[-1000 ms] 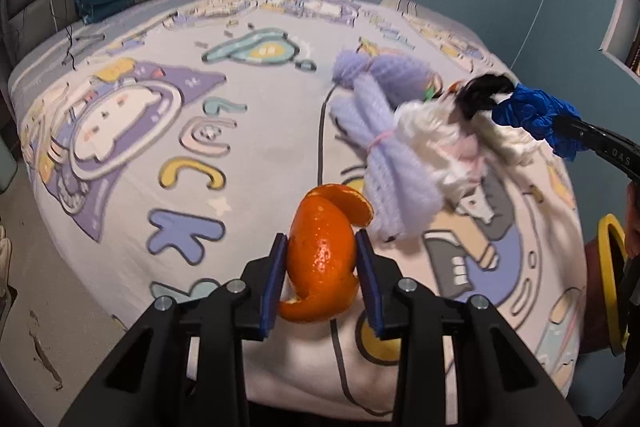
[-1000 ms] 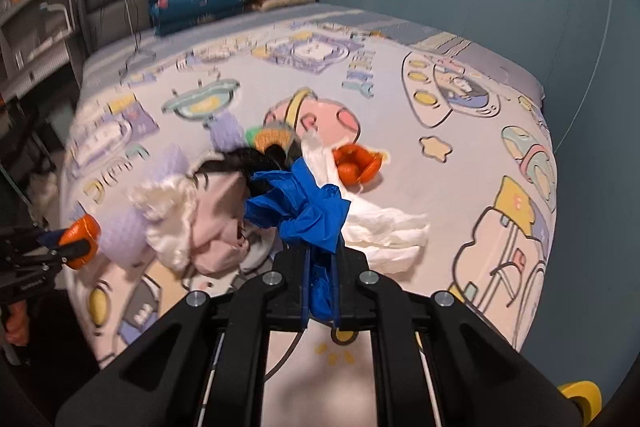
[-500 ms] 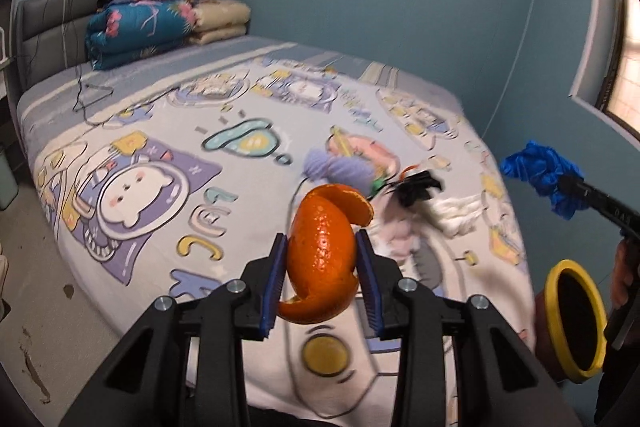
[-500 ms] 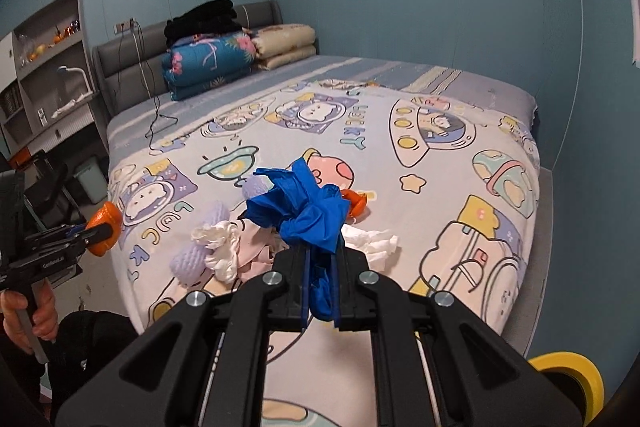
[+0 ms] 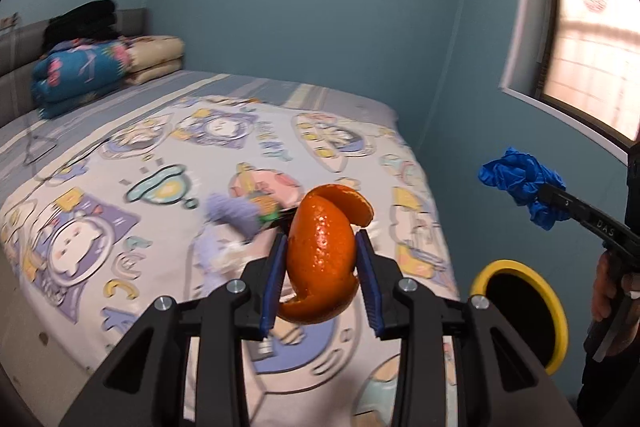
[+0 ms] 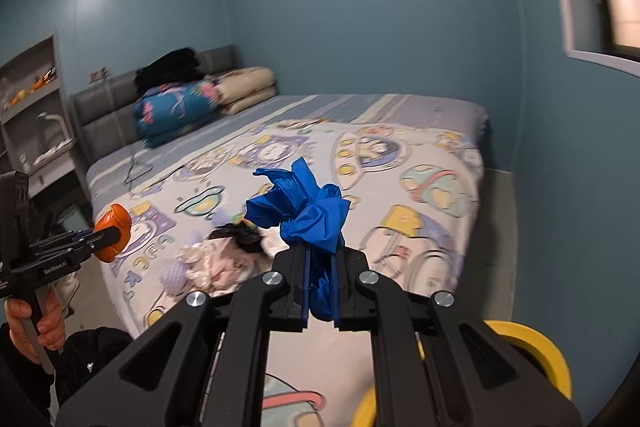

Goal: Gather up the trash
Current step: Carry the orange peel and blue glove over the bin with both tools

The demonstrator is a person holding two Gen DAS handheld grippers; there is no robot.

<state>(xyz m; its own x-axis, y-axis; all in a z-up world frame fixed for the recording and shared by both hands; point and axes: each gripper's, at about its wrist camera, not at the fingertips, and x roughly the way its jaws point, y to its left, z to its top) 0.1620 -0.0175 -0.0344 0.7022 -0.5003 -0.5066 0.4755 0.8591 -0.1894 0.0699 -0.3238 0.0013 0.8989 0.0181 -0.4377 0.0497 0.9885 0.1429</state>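
My left gripper point(image 5: 321, 263) is shut on a curled orange peel point(image 5: 324, 251), held in the air above the foot of the bed. My right gripper point(image 6: 320, 269) is shut on a crumpled blue glove point(image 6: 304, 207); that glove point(image 5: 524, 185) also shows at the right of the left wrist view. The peel point(image 6: 114, 233) appears at the left of the right wrist view. A yellow-rimmed bin point(image 5: 520, 307) with a dark opening stands on the floor beside the bed's corner, below the glove; its rim point(image 6: 532, 355) shows under my right gripper.
A pile of socks and cloth point(image 6: 216, 259) lies on the cartoon-print bed cover point(image 5: 120, 187). Folded bedding point(image 5: 92, 71) sits at the headboard. Shelves point(image 6: 32, 115) stand left of the bed. A window point(image 5: 592, 39) is on the right wall. A hand point(image 6: 36, 323) holds the left gripper.
Both grippers have risen and pulled back from the bed, still holding the peel and the glove. The sock pile now lies farther away, and the yellow bin has come into fuller view.
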